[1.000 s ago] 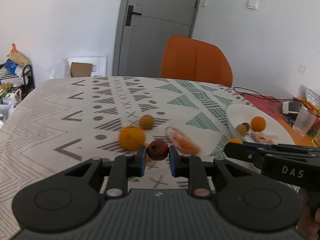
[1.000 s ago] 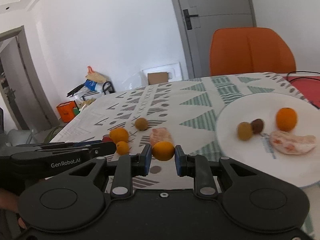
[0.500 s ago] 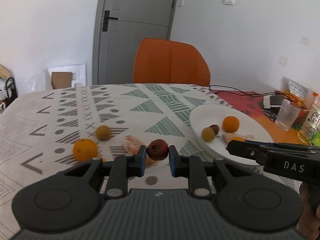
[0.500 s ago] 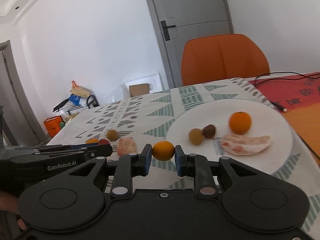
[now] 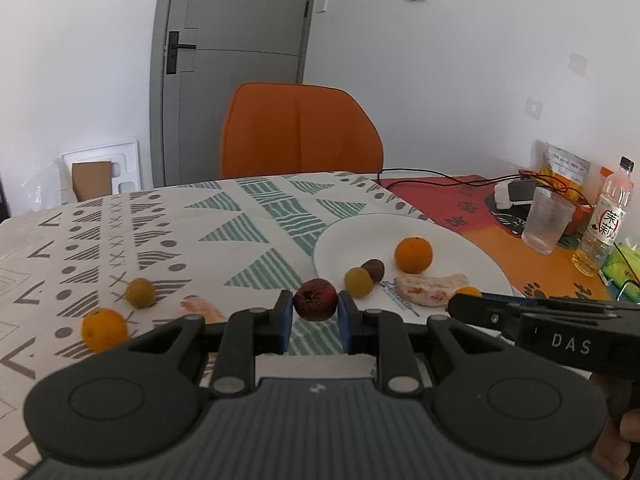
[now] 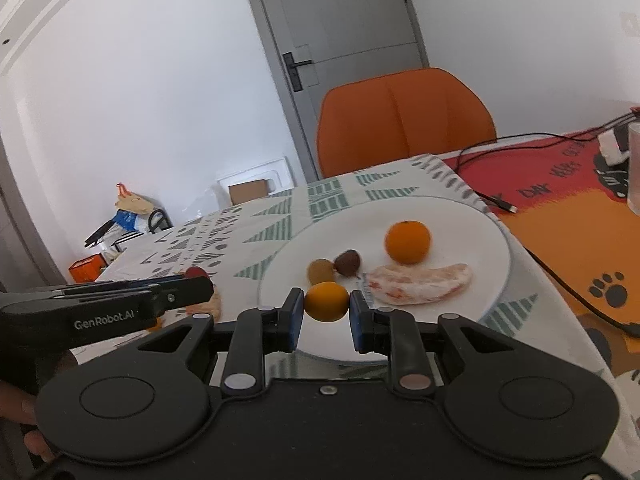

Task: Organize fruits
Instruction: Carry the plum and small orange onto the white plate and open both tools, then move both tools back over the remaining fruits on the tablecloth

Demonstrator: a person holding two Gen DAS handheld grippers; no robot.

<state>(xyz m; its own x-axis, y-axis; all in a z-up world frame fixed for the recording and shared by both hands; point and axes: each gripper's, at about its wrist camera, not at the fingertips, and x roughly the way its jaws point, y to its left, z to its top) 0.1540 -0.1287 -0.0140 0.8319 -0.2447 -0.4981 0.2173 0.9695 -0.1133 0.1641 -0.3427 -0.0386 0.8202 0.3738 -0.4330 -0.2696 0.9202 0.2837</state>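
My left gripper [image 5: 315, 312] is shut on a dark red fruit [image 5: 315, 299], held just left of the white plate [image 5: 344, 240]. My right gripper [image 6: 325, 313] is shut on a small orange fruit [image 6: 326, 301] above the near edge of the plate [image 6: 480, 216]. On the plate lie an orange [image 6: 407, 241], a green-brown fruit [image 6: 320, 271], a dark brown fruit [image 6: 347, 261] and a peeled citrus segment [image 6: 420, 283]. Left on the patterned cloth are an orange [image 5: 105, 329], a green-brown fruit [image 5: 140, 292] and a peeled segment [image 5: 200, 309].
An orange chair [image 5: 298, 130] stands behind the table. At the right are a clear glass [image 5: 548, 220], a bottle [image 5: 604, 220], a black cable [image 5: 440, 172] and snack bags on a red-orange mat [image 6: 560, 184]. Clutter sits on the floor at the far left [image 6: 128, 208].
Both grippers have swung right with their fruits, from over the loose fruits on the cloth toward the plate; the plate now fills more of both views.
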